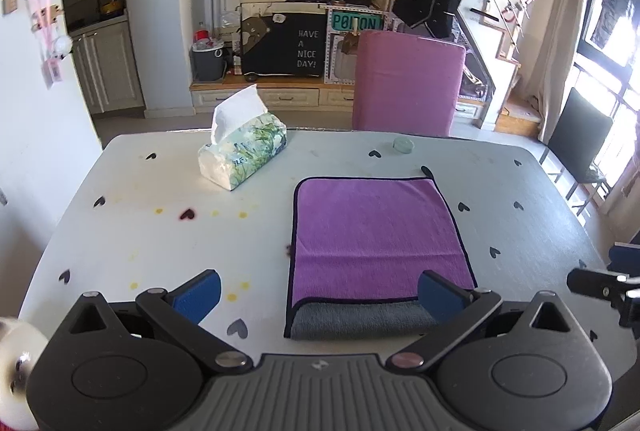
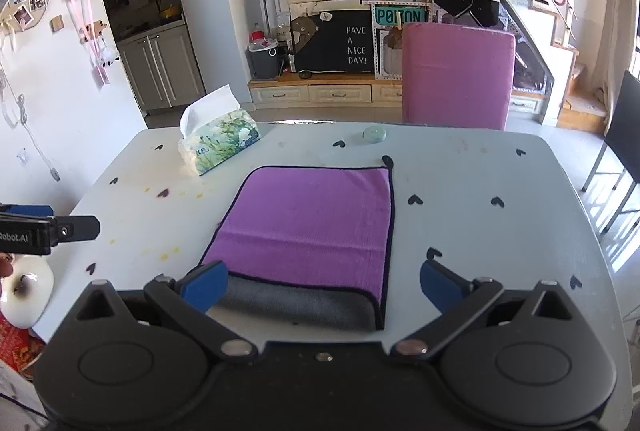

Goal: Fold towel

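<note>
A purple towel (image 1: 376, 231) with a dark hem lies flat on the pale table (image 1: 160, 239), folded over so its grey underside (image 1: 360, 319) shows along the near edge. It also shows in the right wrist view (image 2: 312, 223). My left gripper (image 1: 320, 295) is open and empty, above the towel's near left part. My right gripper (image 2: 324, 287) is open and empty, above the towel's near right corner. The left gripper's side shows at the left of the right wrist view (image 2: 48, 229).
A tissue pack (image 1: 244, 151) stands at the far left of the table. A small round green lid (image 1: 402, 144) lies near the far edge. A pink chair (image 1: 408, 87) stands behind the table. A white round object (image 2: 26, 285) sits at the near left edge.
</note>
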A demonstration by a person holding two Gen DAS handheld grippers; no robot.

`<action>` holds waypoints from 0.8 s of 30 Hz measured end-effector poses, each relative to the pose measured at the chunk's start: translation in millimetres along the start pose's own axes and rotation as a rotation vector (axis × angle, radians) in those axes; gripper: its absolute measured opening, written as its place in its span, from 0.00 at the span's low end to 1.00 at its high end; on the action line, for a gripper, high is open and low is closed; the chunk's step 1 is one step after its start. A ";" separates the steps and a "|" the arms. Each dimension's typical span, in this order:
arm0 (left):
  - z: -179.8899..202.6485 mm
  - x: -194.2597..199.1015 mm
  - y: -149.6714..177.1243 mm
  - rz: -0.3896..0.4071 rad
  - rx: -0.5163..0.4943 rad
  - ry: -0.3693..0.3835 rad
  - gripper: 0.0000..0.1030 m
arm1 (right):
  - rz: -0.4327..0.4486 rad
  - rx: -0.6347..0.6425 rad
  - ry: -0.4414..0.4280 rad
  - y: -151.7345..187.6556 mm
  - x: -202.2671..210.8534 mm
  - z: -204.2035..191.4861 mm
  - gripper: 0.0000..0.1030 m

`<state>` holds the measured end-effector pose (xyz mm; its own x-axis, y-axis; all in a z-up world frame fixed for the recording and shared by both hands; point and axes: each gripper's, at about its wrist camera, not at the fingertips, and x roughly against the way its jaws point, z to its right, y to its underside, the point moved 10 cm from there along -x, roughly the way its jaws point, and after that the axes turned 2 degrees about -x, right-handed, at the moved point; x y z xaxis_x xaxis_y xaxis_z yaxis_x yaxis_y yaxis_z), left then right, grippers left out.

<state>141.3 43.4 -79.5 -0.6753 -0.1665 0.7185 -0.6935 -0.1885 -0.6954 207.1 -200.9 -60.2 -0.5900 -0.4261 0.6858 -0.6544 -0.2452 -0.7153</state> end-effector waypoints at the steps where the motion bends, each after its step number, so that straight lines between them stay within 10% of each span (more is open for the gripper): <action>1: -0.5 -4.6 -1.1 -0.002 -0.008 -0.005 1.00 | 0.004 0.004 -0.001 -1.8 -3.9 0.9 1.00; 24: -11.0 -106.6 -16.5 -0.035 -0.060 -0.041 1.00 | -0.090 -0.050 -0.029 -4.4 -118.6 25.6 1.00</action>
<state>221.9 75.0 -144.7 -0.6402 -0.2004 0.7416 -0.7312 -0.1368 -0.6683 292.1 -171.6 -141.8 -0.5142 -0.4294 0.7425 -0.7275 -0.2402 -0.6427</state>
